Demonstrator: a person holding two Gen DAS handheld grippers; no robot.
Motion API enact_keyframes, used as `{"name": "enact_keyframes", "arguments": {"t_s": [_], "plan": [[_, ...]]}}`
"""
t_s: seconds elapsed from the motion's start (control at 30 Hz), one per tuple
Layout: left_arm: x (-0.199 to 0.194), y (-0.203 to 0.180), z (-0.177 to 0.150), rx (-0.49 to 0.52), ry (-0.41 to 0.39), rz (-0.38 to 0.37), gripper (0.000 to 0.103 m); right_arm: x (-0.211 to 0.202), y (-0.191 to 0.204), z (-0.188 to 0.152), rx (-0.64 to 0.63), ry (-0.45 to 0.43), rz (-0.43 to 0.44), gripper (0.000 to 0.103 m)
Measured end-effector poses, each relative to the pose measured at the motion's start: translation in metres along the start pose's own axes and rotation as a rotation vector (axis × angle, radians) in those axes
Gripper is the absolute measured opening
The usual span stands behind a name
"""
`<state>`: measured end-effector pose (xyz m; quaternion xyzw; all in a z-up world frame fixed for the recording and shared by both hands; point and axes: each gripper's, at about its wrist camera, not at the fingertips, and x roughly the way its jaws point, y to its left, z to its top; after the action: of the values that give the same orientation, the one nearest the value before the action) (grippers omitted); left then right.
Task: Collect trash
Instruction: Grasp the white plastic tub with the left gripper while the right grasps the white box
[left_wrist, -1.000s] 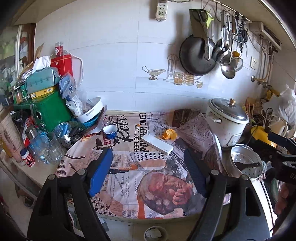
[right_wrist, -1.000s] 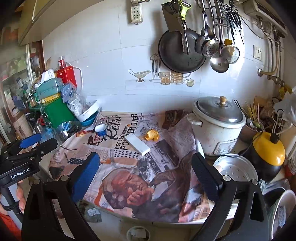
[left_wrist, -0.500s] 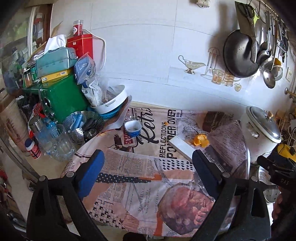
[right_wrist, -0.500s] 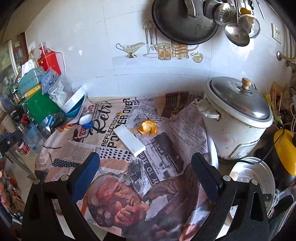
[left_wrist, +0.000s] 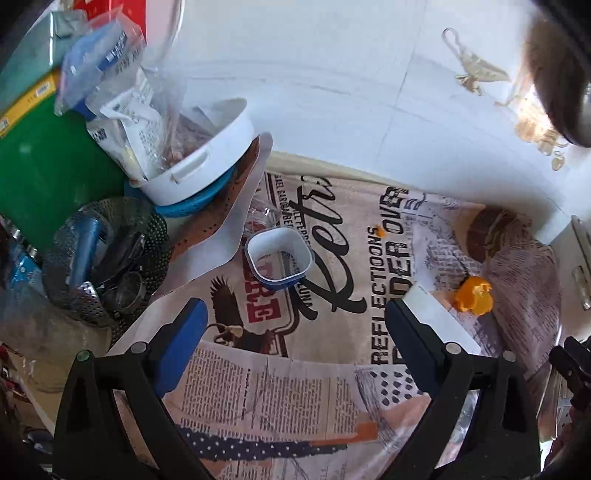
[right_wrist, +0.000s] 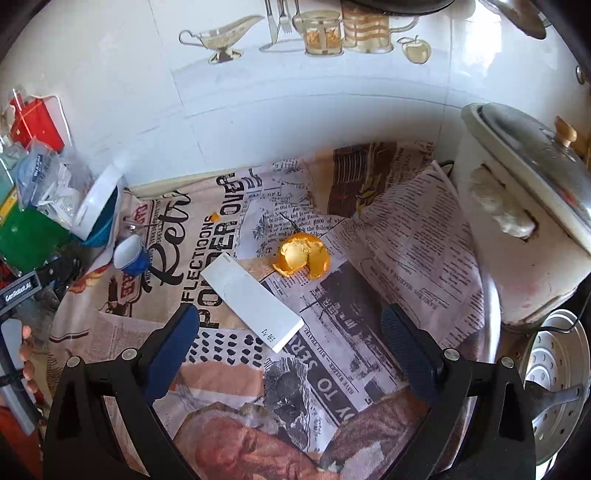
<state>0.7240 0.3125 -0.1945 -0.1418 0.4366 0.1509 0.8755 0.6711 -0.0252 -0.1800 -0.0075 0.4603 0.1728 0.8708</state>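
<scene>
Fingers: the left gripper (left_wrist: 293, 334) had just been opening and stood wide with nothing between its blue pads; the right gripper (right_wrist: 290, 334) likewise stood wide apart and empty, both angled down over the surface (right_wrist: 369, 302) with its newspaper-print cover.

Item 1, orange peel (right_wrist: 302, 256): lay at 12 o'clock from the right gripper, near the middle of the cover, just beside the far end of the white box (right_wrist: 251, 301). Judged very light, soft and curled, likely to crush or tear under a hard pinch; best taken across its upstanding cupped rim, with a gentle squeeze. A tiny orange scrap (right_wrist: 213, 217) lay apart at 11 o'clock, probably too small for a clean pinch.

Item 2, white box: long and flat, lying diagonally at 11 o'clock from the right gripper. Judged light, stiff card with smooth faces; best taken across its narrow width near the middle.

Item 3, small blue-rimmed cup (left_wrist: 279, 258): at 12 o'clock from the left gripper, near the metal strainer basket (left_wrist: 107, 258). Seemingly empty, though its inside was not clearly shown; rigid plastic, light, grippable by one wall.
</scene>
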Motion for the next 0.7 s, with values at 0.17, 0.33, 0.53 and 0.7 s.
{"name": "enact_keyframes", "arguments": {"t_s": [0.17,0.33,0.53,0.7], "plan": [[0.073,0.006,0.016,-0.004,0.079,0.024,0.097,0.057,0.011,-0.004,-0.022,0.121,0.024,0.095],[0.119,0.004,0.025,-0.002,0.109,0.045,0.095,0.103,0.015,-0.005,-0.063,0.208,0.039,0.093],[0.146,0.004,0.032,-0.023,0.104,0.077,0.088,0.135,0.018,-0.004,-0.122,0.257,0.052,0.092],[0.152,0.003,0.029,-0.026,0.108,0.074,0.077,0.150,0.023,-0.009,-0.119,0.301,0.094,0.091]]}}
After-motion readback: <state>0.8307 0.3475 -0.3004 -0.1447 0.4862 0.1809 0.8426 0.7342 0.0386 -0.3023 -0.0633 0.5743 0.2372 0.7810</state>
